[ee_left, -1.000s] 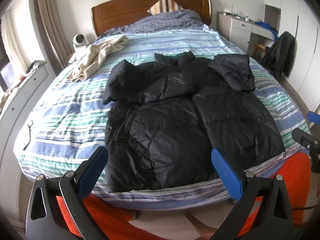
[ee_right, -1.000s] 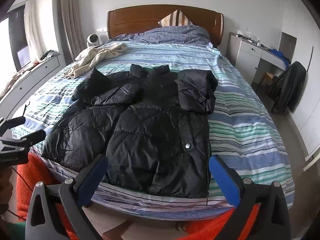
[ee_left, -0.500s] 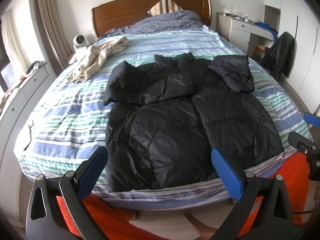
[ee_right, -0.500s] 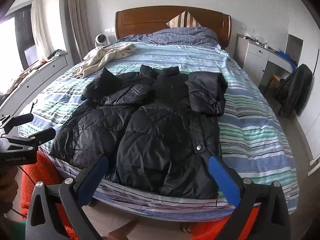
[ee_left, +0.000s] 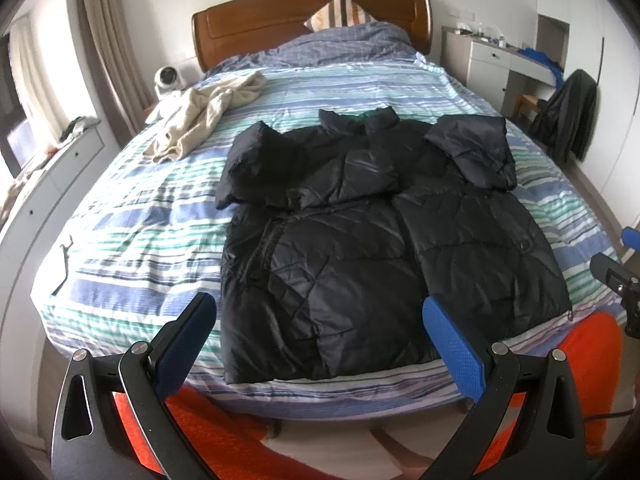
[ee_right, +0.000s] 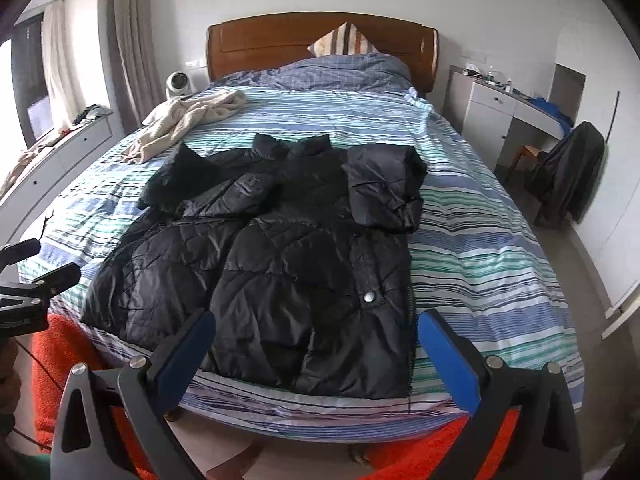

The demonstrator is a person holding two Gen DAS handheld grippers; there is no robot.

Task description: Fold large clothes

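The left gripper (ee_left: 318,316) has its blue fingers (ee_left: 452,344) spread wide. They hold nothing and touch nothing. The right gripper (ee_right: 316,334) is spread wide too, and it is also empty.

The black puffy jacket (ee_left: 360,248) lies flat on the striped bed (ee_left: 132,240), just past both grippers. Its bottom edge is near the foot of the bed. Both sleeves are folded in over the chest.

A cream cloth (ee_left: 204,112) lies bunched up at the far left of the bed. A striped pillow (ee_left: 340,10) leans on the brown headboard (ee_left: 280,12). A dark coat (ee_right: 572,176) hangs on a chair at the right. An orange rug (ee_left: 588,344) lies on the floor near the bed.
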